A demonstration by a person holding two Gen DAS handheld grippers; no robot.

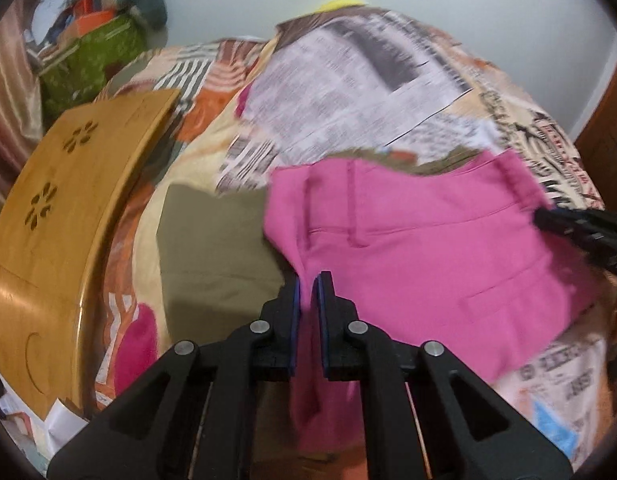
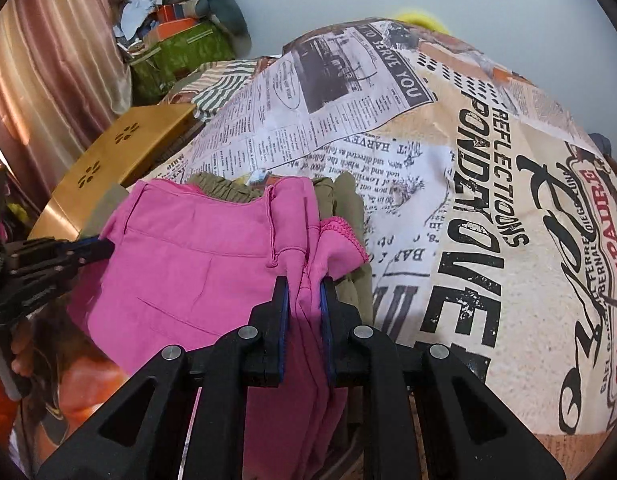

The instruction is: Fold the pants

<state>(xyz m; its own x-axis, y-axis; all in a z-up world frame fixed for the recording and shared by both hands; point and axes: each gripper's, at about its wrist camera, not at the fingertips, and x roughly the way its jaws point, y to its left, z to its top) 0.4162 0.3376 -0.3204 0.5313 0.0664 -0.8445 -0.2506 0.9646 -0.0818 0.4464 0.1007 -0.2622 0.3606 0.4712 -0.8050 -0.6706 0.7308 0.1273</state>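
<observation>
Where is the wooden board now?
In both wrist views the wooden board lies at the left, on the bed beside the olive garment, left of the pink pants.

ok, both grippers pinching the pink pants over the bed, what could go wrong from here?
1. Left gripper holds only a thin fold of the pink pants; it could slip out.
2. Right gripper sits close to the olive garment underneath and might drag it along.
</observation>
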